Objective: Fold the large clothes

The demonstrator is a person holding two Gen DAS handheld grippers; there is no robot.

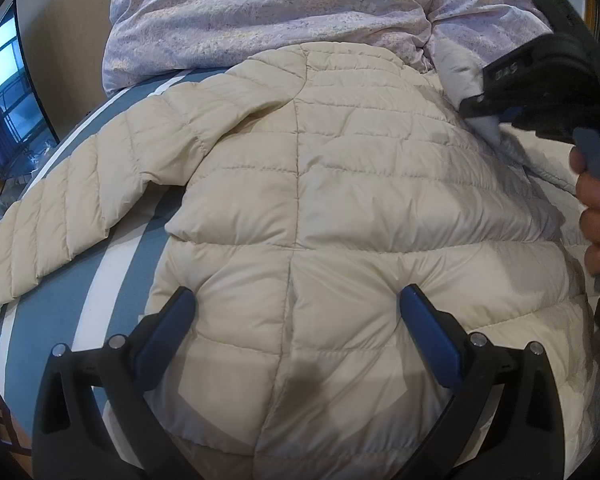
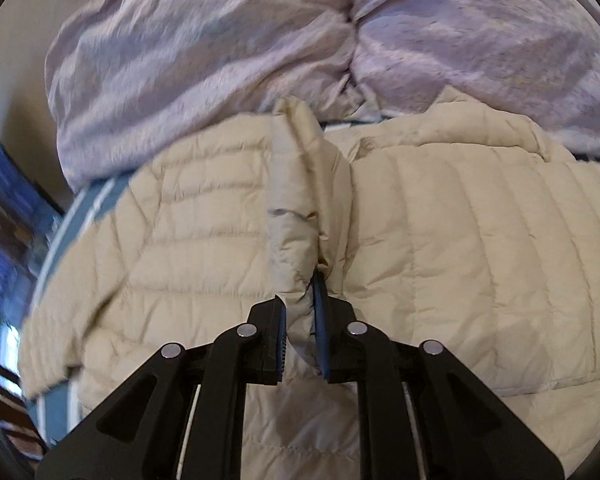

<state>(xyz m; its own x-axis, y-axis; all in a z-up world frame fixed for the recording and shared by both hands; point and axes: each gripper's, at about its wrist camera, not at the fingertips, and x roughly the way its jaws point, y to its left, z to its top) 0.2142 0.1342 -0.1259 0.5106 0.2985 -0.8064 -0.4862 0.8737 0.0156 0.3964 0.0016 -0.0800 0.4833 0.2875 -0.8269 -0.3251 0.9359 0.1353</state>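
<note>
A cream quilted puffer jacket (image 1: 340, 184) lies spread on a blue and white striped bed, back up, one sleeve (image 1: 60, 208) stretched out to the left. My left gripper (image 1: 296, 300) is open, its blue fingers resting on the jacket's lower back, one on each side of the centre seam. My right gripper (image 2: 300, 300) is shut on a lifted fold of the jacket (image 2: 296, 208), likely a sleeve, held over the jacket body (image 2: 480, 240). The right gripper also shows at the right edge of the left wrist view (image 1: 484, 108), with the hand that holds it.
A crumpled lilac duvet (image 1: 268, 12) is piled at the far side of the bed, touching the jacket's collar end. The striped bed sheet (image 1: 112, 264) shows at the left. A TV screen (image 1: 8, 92) stands beyond the bed's left edge.
</note>
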